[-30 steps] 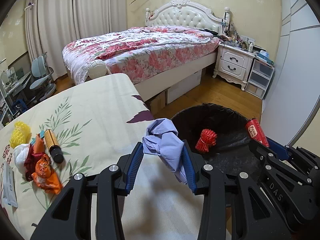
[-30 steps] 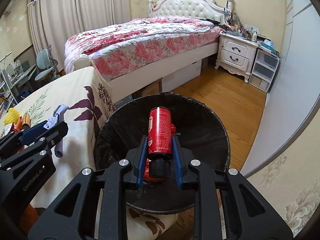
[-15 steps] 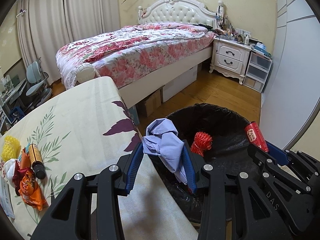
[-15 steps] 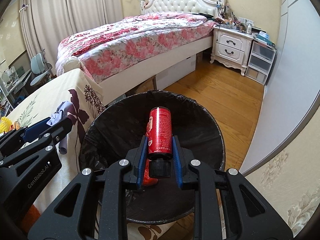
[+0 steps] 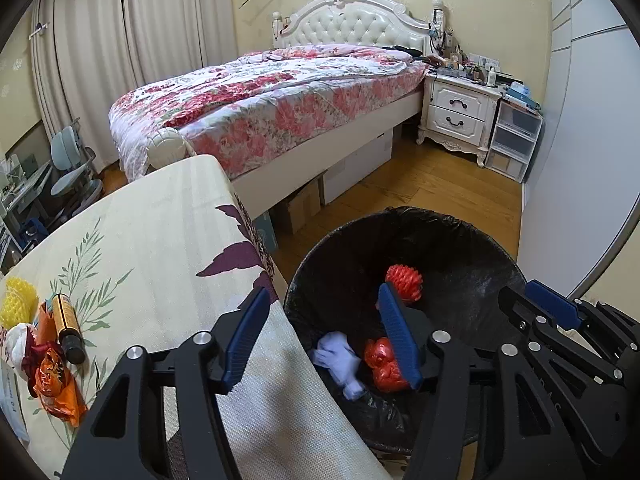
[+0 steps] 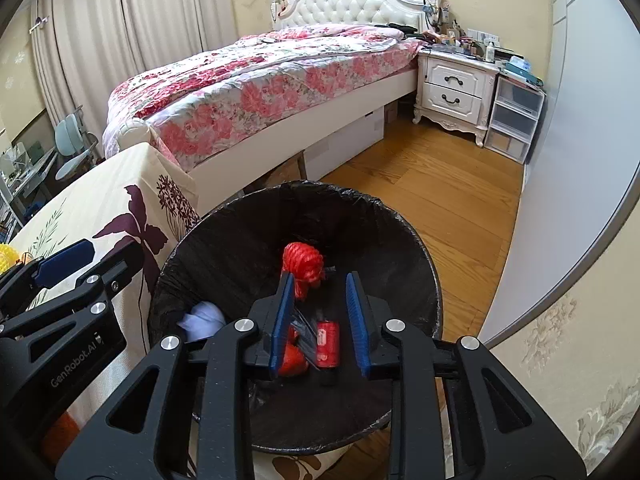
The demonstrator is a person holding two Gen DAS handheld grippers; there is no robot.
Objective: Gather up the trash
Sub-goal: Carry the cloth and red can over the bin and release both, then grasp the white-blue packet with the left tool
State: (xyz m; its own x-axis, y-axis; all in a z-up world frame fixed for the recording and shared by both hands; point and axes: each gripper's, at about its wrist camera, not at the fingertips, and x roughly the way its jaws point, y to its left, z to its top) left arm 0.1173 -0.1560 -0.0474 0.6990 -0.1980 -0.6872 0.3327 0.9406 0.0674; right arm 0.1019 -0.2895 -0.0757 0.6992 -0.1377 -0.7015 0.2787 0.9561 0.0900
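Observation:
A bin lined with a black bag (image 5: 440, 216) stands beside the cloth-covered table (image 5: 160, 248). My left gripper (image 5: 322, 336) hovers over the bin's near-left rim, jaws opening, nothing between them. The crumpled lilac cloth (image 5: 340, 360) lies inside the bin next to a red bag (image 5: 384, 364) and a red net ball (image 5: 404, 280). My right gripper (image 6: 320, 316) hangs over the bin (image 6: 320, 190), jaws opening and empty. Below it the red can (image 6: 328, 344) lies at the bottom, near the red net ball (image 6: 304, 260) and the lilac cloth (image 6: 204, 320).
On the table's left end lie a yellow foam net (image 5: 18, 306), a brown bottle (image 5: 68, 328) and an orange wrapper (image 5: 56, 384). Beyond are a floral bed (image 5: 280, 104), a white nightstand (image 5: 460, 116), plastic drawers (image 5: 516, 140) and wooden floor (image 5: 440, 188).
Both grippers moved over the bin and opened. The lilac cloth dropped out of the left one and the red can out of the right one; both now lie in the bin.

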